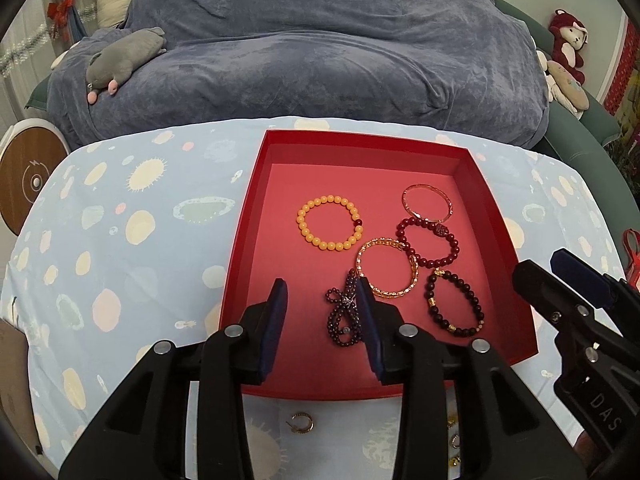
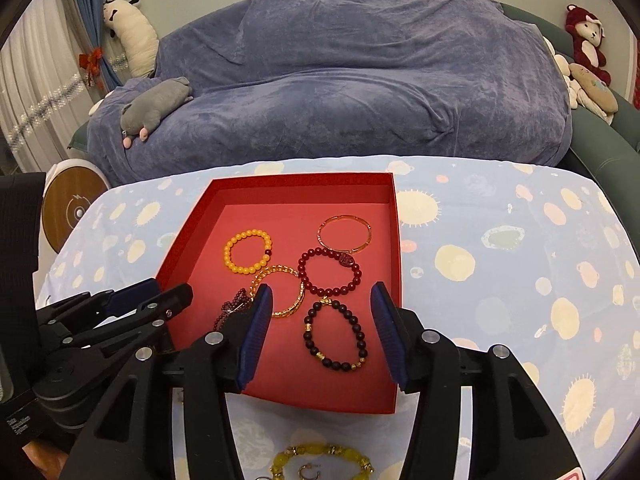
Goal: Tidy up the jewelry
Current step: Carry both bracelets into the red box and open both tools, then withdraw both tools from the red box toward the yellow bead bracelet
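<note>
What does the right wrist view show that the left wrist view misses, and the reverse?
Only the right wrist view shows the yellow-green bead bracelet lying on the tablecloth in front of the red tray. Only the left wrist view shows all of the purple bead strand beside the left gripper; the right view hides most of it. Both show the yellow bead bracelet, the dark red bead bracelet, both gold bangles and the small gold hoop earring outside the tray. The right gripper is open too.
</note>
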The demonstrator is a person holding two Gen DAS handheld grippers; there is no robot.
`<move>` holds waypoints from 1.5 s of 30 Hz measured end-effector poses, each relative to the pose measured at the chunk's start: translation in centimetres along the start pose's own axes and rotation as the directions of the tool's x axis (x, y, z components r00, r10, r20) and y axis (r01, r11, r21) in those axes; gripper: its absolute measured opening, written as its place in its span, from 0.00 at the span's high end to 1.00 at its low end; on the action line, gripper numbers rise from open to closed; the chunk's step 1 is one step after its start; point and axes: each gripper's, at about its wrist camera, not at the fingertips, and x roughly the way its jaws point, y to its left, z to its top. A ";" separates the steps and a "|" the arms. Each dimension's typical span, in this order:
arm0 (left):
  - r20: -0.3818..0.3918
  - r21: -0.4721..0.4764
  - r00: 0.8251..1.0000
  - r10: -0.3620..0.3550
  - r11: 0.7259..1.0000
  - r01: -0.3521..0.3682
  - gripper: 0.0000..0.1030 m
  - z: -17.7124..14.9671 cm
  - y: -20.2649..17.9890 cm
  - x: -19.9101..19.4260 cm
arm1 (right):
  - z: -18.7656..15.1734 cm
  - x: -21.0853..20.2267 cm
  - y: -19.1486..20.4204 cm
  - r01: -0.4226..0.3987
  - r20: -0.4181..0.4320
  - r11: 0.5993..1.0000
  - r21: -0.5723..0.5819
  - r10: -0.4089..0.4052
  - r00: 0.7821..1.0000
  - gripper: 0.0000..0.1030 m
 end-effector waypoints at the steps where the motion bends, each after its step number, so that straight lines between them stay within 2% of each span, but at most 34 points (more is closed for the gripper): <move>1: 0.004 0.000 1.000 -0.001 1.000 0.001 0.66 -0.1 0.0 -0.4 | -0.1 -0.6 0.0 0.000 0.007 1.000 0.002 0.000 1.000 0.51; 7: 0.025 0.008 1.000 0.009 1.000 -0.009 0.60 -1.2 -0.2 -3.1 | -1.3 -3.7 0.2 -0.003 0.026 1.000 0.006 0.003 1.000 0.50; 11: 0.034 0.006 0.999 0.014 1.000 -0.014 0.59 -2.3 -0.2 -4.6 | -2.7 -5.5 0.5 -0.004 0.028 1.000 0.002 0.004 1.000 0.50; 15: 0.036 0.001 0.999 0.016 1.000 -0.016 0.58 -3.6 0.0 -5.9 | -4.5 -6.7 0.7 0.000 0.017 1.000 -0.004 0.000 1.000 0.50; 18: 0.032 -0.013 0.999 0.022 1.000 -0.022 0.52 -4.9 0.3 -6.6 | -6.1 -7.4 0.5 0.002 -0.001 1.000 0.004 -0.002 1.000 0.50; 20: 0.027 -0.016 0.999 0.029 0.999 -0.029 0.52 -6.1 0.6 -6.9 | -7.2 -7.7 0.3 0.006 -0.017 1.000 0.009 -0.006 1.000 0.50; 30: -0.068 -0.066 0.996 0.056 0.996 -0.060 0.51 -12.1 3.0 -6.1 | -13.6 -7.7 -0.5 0.037 -0.110 0.999 0.025 -0.034 0.993 0.50; 33: -0.080 -0.082 0.994 0.069 0.994 -0.075 0.46 -13.4 3.8 -5.7 | -14.7 -7.5 -0.4 0.039 -0.130 0.999 0.027 -0.036 0.991 0.50; 45: -0.098 -0.116 0.992 0.084 0.989 -0.096 0.40 -15.8 5.1 -4.7 | -15.9 -6.0 -1.1 0.052 -0.167 0.997 0.055 -0.042 0.985 0.51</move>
